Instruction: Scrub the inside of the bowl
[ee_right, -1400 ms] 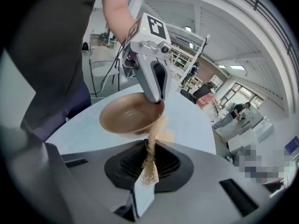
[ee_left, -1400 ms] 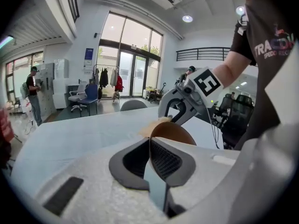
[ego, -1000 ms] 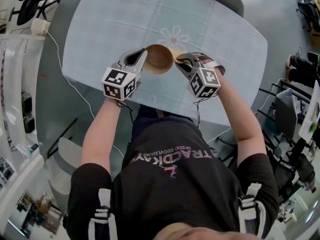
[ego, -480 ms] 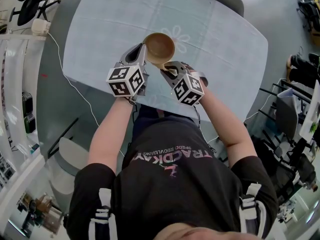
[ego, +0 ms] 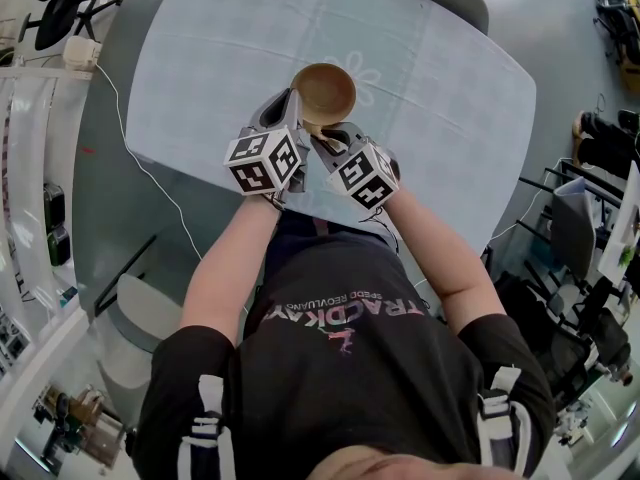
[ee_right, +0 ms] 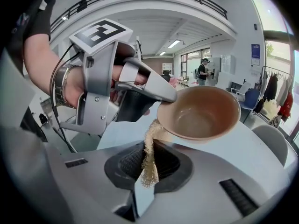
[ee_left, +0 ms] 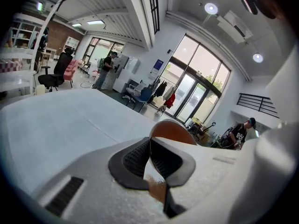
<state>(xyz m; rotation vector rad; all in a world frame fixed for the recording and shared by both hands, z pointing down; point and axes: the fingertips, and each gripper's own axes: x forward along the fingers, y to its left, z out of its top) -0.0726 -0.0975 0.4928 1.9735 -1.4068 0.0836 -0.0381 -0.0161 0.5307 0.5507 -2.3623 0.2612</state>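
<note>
Cloth (ego: 230,58), pale blue, spreads below bowl (ego: 325,93); tall windows (ee_left: 196,87) beyond.

In the head view we look steeply down on the bowl (ego: 323,92) from well above it. In the 2 gripper views we sit close beside the bowl: left at its outer wall, right facing its inside. All 3 views share the bowl.
</note>
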